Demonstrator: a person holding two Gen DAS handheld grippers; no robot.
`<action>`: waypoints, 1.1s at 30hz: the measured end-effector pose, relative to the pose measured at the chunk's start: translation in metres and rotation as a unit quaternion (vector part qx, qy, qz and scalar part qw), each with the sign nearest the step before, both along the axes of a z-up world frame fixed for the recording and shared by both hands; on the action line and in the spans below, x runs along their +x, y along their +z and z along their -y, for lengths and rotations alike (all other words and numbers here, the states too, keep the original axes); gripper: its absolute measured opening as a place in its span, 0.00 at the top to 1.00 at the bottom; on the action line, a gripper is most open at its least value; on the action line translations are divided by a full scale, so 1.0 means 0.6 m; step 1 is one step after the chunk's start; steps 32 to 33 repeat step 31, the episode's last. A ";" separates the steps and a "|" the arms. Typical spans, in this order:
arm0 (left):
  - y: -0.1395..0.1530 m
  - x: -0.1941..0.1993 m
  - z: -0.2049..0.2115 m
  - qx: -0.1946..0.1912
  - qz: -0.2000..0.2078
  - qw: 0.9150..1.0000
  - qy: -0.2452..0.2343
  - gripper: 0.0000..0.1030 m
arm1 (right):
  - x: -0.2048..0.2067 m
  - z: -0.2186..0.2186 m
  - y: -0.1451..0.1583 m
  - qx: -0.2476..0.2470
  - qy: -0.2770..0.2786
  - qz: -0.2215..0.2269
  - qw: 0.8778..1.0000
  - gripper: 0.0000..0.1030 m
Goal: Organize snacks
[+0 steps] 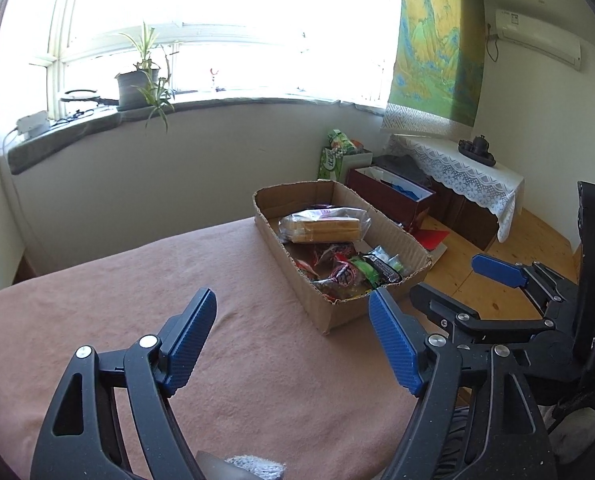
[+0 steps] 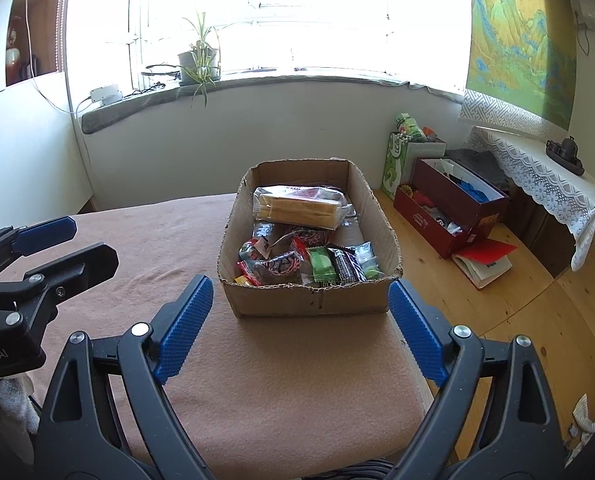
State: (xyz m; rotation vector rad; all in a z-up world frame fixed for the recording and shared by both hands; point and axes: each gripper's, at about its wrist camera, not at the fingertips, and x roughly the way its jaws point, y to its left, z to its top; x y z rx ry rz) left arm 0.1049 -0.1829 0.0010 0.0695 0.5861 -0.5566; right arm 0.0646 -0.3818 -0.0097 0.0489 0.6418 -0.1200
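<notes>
A shallow cardboard box [image 2: 309, 300] sits on a table covered with a pink cloth [image 2: 281, 380], near its right edge; it also shows in the left wrist view [image 1: 337, 312]. Inside lie a clear bag of wafers [image 2: 301, 208] at the back and several small wrapped snacks [image 2: 321, 264] at the front. My right gripper [image 2: 297, 320] is open and empty, just in front of the box. My left gripper [image 1: 293, 336] is open and empty, over the cloth to the left of the box. The right gripper also shows in the left wrist view [image 1: 497, 272].
Beyond the table's right edge is a wooden floor [image 2: 457, 304] with red boxes [image 2: 453, 204], a book [image 2: 485, 264] and a green bag [image 2: 397, 164]. A lace-covered side table [image 2: 545, 184] stands by the right wall. A windowsill with a plant [image 2: 201, 64] runs behind.
</notes>
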 end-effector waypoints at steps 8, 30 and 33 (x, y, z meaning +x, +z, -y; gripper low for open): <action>0.002 -0.006 -0.002 0.001 0.004 1.000 0.003 0.23 | -0.003 -0.005 0.004 -0.003 0.005 0.000 1.000 0.11; 0.009 -0.016 -0.020 0.002 0.018 1.000 0.008 0.23 | 0.006 -0.020 0.001 -0.008 0.013 -0.005 1.000 0.11; 0.009 -0.015 -0.024 0.003 0.018 1.000 0.009 0.23 | 0.007 -0.023 0.000 -0.008 0.015 -0.004 1.000 0.11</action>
